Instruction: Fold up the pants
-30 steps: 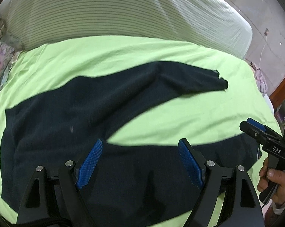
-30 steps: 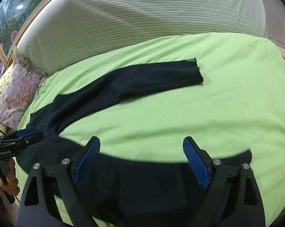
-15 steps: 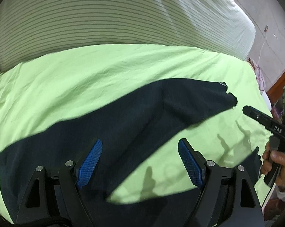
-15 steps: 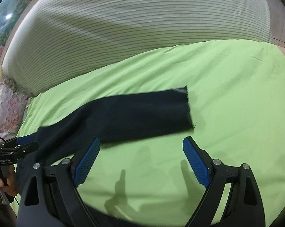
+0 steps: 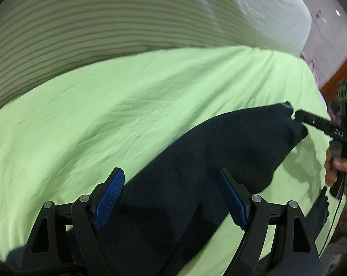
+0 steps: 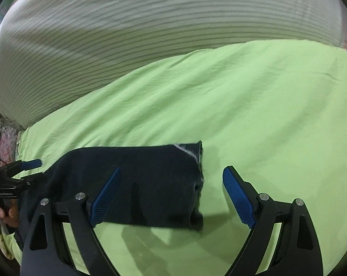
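Both cameras have advanced toward the far leg since a second ago: the dark pants now fill the lower part of each view, and the hem lies between the pads where bare sheet showed before.

Pants position: flat on the green bed sheet, legs spread apart, far leg unfolded, hem corner slightly turned.

Left gripper: jaws spread, hovering over the leg mid-length, nothing pinched. Right gripper: jaws spread, straddling the hem end, nothing pinched; in the left view it sits at the hem with a hand on its grip.

Progress, my judgement: early. No fold is visible; I still have to take hold of the leg, lay it over the other, then fold lengthwise.

Striped bedding lies beyond the sheet. Containers: none seen.
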The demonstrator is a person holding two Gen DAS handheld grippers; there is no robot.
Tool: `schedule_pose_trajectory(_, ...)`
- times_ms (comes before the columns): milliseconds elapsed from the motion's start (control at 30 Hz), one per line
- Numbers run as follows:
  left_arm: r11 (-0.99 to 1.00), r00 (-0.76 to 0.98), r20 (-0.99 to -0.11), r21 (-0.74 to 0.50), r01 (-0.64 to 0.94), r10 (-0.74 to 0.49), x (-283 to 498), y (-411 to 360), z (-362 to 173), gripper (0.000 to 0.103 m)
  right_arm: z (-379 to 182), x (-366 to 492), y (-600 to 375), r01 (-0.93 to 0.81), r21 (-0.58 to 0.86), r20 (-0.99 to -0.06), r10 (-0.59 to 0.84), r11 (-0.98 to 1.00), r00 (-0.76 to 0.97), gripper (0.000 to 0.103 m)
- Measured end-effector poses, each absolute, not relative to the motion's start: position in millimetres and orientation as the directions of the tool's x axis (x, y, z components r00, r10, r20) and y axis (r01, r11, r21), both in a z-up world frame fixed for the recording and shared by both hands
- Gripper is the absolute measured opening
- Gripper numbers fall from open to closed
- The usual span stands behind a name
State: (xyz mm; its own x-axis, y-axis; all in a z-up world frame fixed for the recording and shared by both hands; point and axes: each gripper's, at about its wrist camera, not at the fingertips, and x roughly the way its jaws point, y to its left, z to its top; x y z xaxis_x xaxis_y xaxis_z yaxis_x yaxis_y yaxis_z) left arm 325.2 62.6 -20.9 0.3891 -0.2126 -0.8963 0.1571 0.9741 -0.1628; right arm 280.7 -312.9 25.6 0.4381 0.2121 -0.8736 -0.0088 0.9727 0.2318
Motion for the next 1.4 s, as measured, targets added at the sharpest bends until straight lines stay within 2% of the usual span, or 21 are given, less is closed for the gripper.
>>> schedule_pose_trajectory(200, 0.959, 0.306, -0.918, -0.197, 0.206, -0.254, 346, 60, -43, 0.077, 13, 307, -317, -0.045, 0.235, -0.886, 0.233, 0.971, 0.402, 0.088)
schedule_pose_trajectory(300, 0.954, 0.280, -0.924, -0.200, 0.224, -0.259, 351, 58, -51, 0.076, 9, 315, -317, -0.055, 0.247, -0.888, 0.249, 0.968, 0.387, 0.080)
schedule_pose_trajectory(367, 0.951, 0.274, -0.928, -0.187, 0.245, -0.253, 353, 54, -53, 0.076, 8, 319, -319, -0.056, 0.257, -0.889, 0.259, 0.965, 0.378, 0.056)
schedule_pose_trajectory(400, 0.949, 0.271, -0.929, -0.182, 0.256, -0.251, 353, 52, -53, 0.074, 7, 316, -318, -0.054, 0.256, -0.889, 0.257, 0.965, 0.378, 0.048)
schedule_pose_trajectory(433, 0.947, 0.267, -0.930, -0.179, 0.268, -0.251, 353, 50, -53, 0.066, 8, 315, -318, -0.052, 0.252, -0.890, 0.253, 0.966, 0.379, 0.025)
schedule_pose_trajectory(467, 0.942, 0.260, -0.931, -0.179, 0.283, -0.255, 353, 46, -52, 0.061, 11, 312, -320, -0.052, 0.254, -0.890, 0.254, 0.966, 0.378, 0.010)
schedule_pose_trajectory(500, 0.938, 0.251, -0.932, -0.183, 0.294, -0.260, 353, 43, -52, 0.052, 16, 308, -322, -0.053, 0.271, -0.884, 0.270, 0.961, 0.381, 0.010)
schedule_pose_trajectory(533, 0.934, 0.244, -0.933, -0.187, 0.303, -0.266, 353, 41, -51, 0.048, 21, 302, -325, -0.061, 0.288, -0.872, 0.289, 0.956, 0.397, 0.009)
schedule_pose_trajectory(767, 0.928, 0.241, -0.934, -0.180, 0.326, -0.265, 349, 36, -48, 0.039, 83, 256, -337, -0.211, 0.367, -0.789, 0.423, 0.906, 0.445, 0.007)
schedule_pose_trajectory(833, 0.923, 0.239, -0.931, -0.185, 0.337, -0.274, 344, 31, -49, 0.029, 93, 246, -341, -0.237, 0.356, -0.791, 0.427, 0.904, 0.439, 0.007)
schedule_pose_trajectory(933, 0.914, 0.243, -0.926, -0.190, 0.358, -0.288, 331, 28, -37, 0.020, 99, 232, -344, -0.260, 0.327, -0.806, 0.412, 0.909, 0.424, 0.007)
schedule_pose_trajectory(1033, 0.905, 0.256, -0.920, -0.187, 0.383, -0.298, 316, 22, -24, 0.016, 92, 221, -337, -0.256, 0.308, -0.819, 0.393, 0.916, 0.418, 0.007)
schedule_pose_trajectory(1400, 0.869, 0.253, -0.884, -0.268, 0.416, -0.393, 226, 3, 10, 0.014, 96, 175, -350, -0.241, 0.299, -0.827, 0.377, 0.923, 0.416, 0.007)
